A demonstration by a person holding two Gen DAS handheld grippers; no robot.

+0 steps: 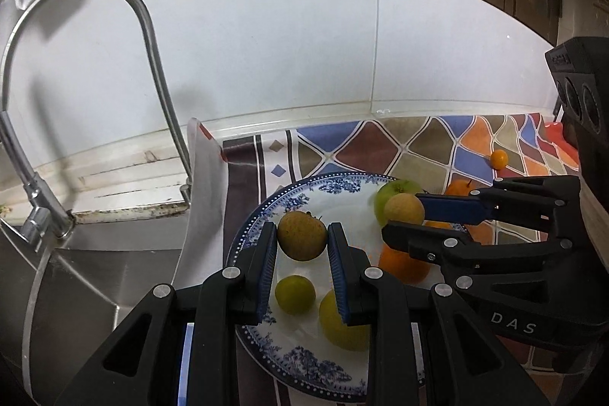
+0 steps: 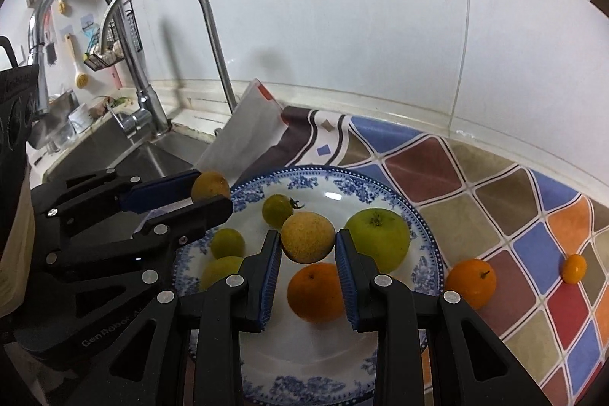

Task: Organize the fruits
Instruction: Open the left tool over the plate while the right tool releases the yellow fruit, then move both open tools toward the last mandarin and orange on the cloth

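Right wrist view: right gripper clamped on a yellowish fruit, left gripper clamped on a brownish fruit — both above the plate. Several already plated; orange and kumquat at 3 o'clock left out.

Both views are rather dim, with soft light from above. The faucet throws a grey shadow on the white wall ahead of the grippers. Straight lines bend strongly toward the black corners. Focus is acceptable, slightly soft.
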